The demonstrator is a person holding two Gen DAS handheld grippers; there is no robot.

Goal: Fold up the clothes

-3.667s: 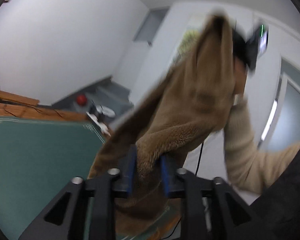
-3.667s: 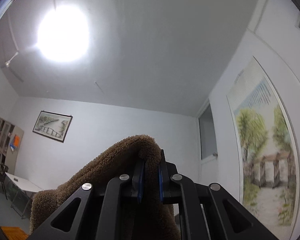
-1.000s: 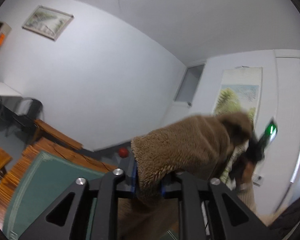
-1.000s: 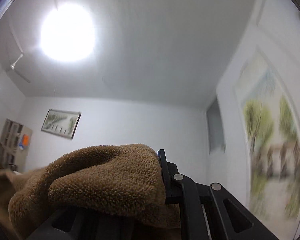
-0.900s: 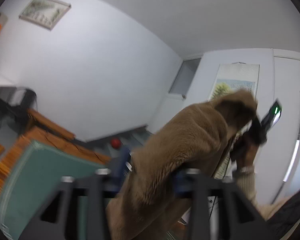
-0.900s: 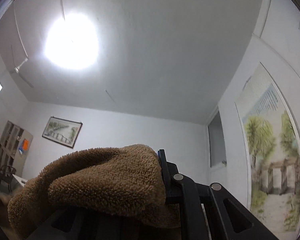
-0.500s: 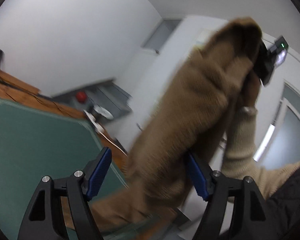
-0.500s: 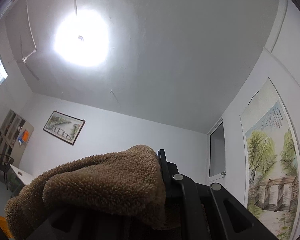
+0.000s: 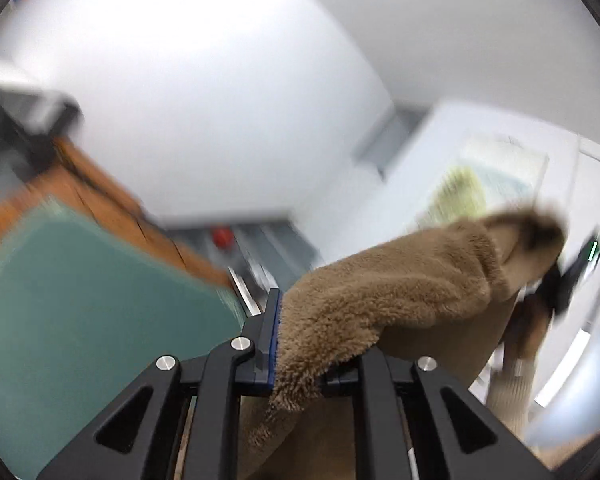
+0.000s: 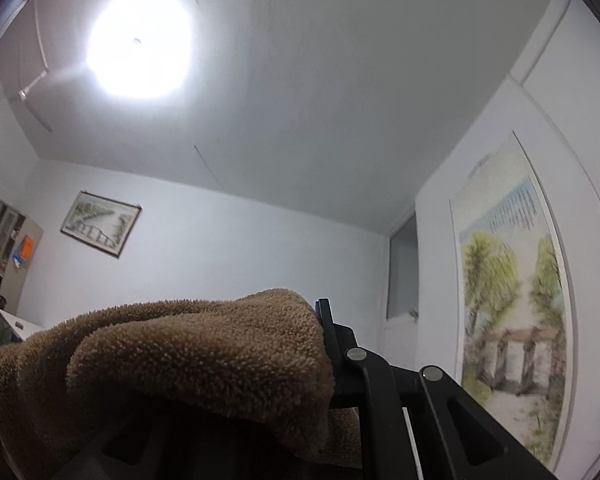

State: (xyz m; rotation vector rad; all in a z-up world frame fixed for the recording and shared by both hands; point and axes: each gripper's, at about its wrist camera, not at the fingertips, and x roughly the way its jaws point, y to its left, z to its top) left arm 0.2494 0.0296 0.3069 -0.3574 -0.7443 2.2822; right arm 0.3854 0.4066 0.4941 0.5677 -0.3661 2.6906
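A brown fleece garment [image 9: 400,292] hangs in the air between both hand-held grippers, above the green desk [image 9: 80,300]. The left hand-held gripper [image 9: 300,360] is closing on one edge; the right hand-held gripper [image 10: 320,344] is clamped on another. Judged next: spread it flat on the desk, then fold

left view motion-blurred | right tool [image 10: 320,344] left finger hidden under fleece garment [image 10: 196,352]

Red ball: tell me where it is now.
Left wrist view, centre: the red ball sits on grey steps by the white wall, beyond the green mat.
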